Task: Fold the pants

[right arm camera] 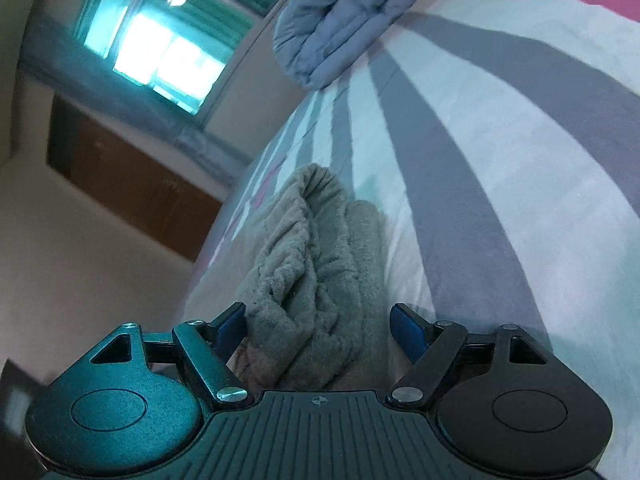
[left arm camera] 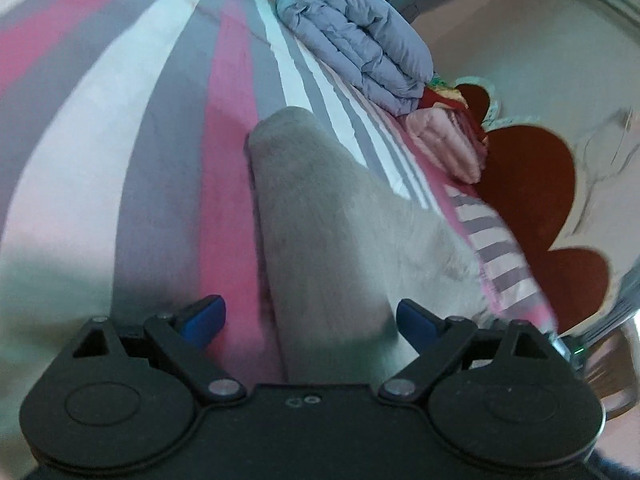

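Note:
The grey fleece pants (left arm camera: 320, 232) lie as a long folded strip on the striped bed sheet (left arm camera: 160, 160). My left gripper (left arm camera: 310, 320) is open, its blue-padded fingers (left arm camera: 206, 316) spread on either side of the near end of the pants, without gripping them. In the right wrist view the pants (right arm camera: 316, 264) show their gathered waistband end, bunched on the sheet (right arm camera: 500, 200). My right gripper (right arm camera: 318, 328) is open too, with the fabric between its wide-spread fingers (right arm camera: 408, 330).
A folded lilac-blue quilt (left arm camera: 360, 48) lies at the far edge of the bed, also in the right wrist view (right arm camera: 340, 20). A pink folded blanket (left arm camera: 444, 144) sits by a red flower-shaped headboard (left arm camera: 532, 184). A window (right arm camera: 160, 40) and brown cabinet (right arm camera: 132, 176) are beyond the bed.

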Available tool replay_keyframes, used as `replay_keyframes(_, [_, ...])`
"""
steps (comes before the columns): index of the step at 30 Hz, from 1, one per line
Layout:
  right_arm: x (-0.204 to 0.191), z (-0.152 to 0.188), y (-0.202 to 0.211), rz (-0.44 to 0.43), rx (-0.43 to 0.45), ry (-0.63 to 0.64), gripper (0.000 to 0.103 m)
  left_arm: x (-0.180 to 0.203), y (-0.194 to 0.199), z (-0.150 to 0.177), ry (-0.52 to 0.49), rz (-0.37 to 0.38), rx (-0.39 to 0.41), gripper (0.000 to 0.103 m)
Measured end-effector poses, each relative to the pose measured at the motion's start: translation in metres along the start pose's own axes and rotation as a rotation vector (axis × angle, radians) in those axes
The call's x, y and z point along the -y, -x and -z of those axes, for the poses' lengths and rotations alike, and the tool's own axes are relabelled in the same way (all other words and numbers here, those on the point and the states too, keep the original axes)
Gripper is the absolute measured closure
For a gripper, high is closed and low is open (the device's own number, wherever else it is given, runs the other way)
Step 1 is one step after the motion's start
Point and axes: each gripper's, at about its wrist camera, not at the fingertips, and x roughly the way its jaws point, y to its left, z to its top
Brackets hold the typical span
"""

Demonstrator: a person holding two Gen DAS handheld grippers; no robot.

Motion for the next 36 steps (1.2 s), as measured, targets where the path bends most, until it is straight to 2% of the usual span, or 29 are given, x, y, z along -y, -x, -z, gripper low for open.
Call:
replay_keyframes(3, [0.005,-0.008,-0.011,-0.035,-0.043,0.009,0.025,-0.017,-0.007,-0.012,0.088,0.094,-0.034,0.019])
replay_keyframes(5, [0.008,-0.014,-0.021,-0.055,-0.084,0.007,0.025,-0.022,-0.015,-0.018,0.099,0.127,-0.065,0.022])
replay_keyframes(6, [0.009,-0.017,-0.025,-0.064,-0.105,0.007,0.025,-0.023,-0.021,-0.02,0.1,0.147,-0.077,0.028])
replay_keyframes(7, [0.008,-0.019,-0.029,-0.08,-0.128,0.007,0.025,-0.023,-0.026,-0.023,0.107,0.163,-0.091,0.049])
replay_keyframes(8, [0.008,-0.023,-0.036,-0.087,-0.146,0.01,0.026,-0.024,-0.035,-0.023,0.114,0.169,-0.116,0.06])
replay_keyframes(9, [0.006,-0.025,-0.043,-0.081,-0.166,0.018,0.026,-0.025,-0.041,-0.021,0.117,0.162,-0.122,0.066])
replay_keyframes(11, [0.001,-0.027,-0.051,-0.066,-0.161,0.058,0.028,-0.027,-0.046,-0.016,0.116,0.186,-0.094,0.071])
replay_keyframes(13, [-0.005,-0.027,-0.059,-0.032,-0.153,0.094,0.038,-0.033,-0.043,-0.01,0.138,0.215,-0.04,0.083])
replay_keyframes(15, [-0.008,-0.028,-0.062,-0.047,-0.161,0.093,0.049,-0.037,-0.032,-0.006,0.15,0.256,0.001,0.085])
replay_keyframes(17, [-0.013,-0.034,-0.059,-0.089,-0.165,0.109,0.052,-0.032,-0.022,-0.011,0.112,0.303,0.042,0.086])
replay_keyframes(19, [-0.022,-0.044,-0.059,-0.11,-0.157,0.142,0.053,-0.027,-0.015,-0.026,0.082,0.311,0.078,0.086])
replay_keyframes(23, [-0.048,-0.078,-0.083,-0.185,-0.114,0.185,0.053,-0.026,-0.01,-0.081,0.038,0.298,0.147,0.086])
replay_keyframes(27, [-0.067,-0.121,-0.14,-0.208,-0.097,0.18,0.053,-0.032,-0.024,-0.148,0.019,0.217,0.148,0.086])
replay_keyframes(29, [-0.067,-0.14,-0.169,-0.206,-0.09,0.157,0.053,-0.041,-0.035,-0.173,0.026,0.14,0.132,0.08])
replay_keyframes(30, [-0.066,-0.149,-0.186,-0.194,-0.088,0.148,0.053,-0.045,-0.044,-0.179,0.046,0.098,0.13,0.061])
replay_keyframes(31, [-0.062,-0.154,-0.2,-0.173,-0.087,0.142,0.053,-0.056,-0.053,-0.183,0.09,0.002,0.138,0.016])
replay_keyframes(32, [-0.056,-0.157,-0.216,-0.135,-0.089,0.128,0.045,-0.067,-0.058,-0.185,0.133,-0.097,0.15,0.01])
replay_keyframes(33, [-0.046,-0.157,-0.231,-0.076,-0.097,0.102,0.034,-0.078,-0.062,-0.182,0.18,-0.191,0.162,0.012])
replay_keyframes(34, [-0.035,-0.156,-0.242,0.015,-0.123,0.075,0.01,-0.09,-0.064,-0.177,0.185,-0.165,0.165,0.011])
replay_keyframes(35, [-0.025,-0.151,-0.255,0.083,-0.154,0.057,0.01,-0.094,-0.061,-0.172,0.178,-0.137,0.19,0.011])
replay_keyframes(36, [-0.022,-0.146,-0.254,0.059,-0.135,0.089,0.01,-0.096,-0.056,-0.164,0.176,-0.119,0.22,0.011])
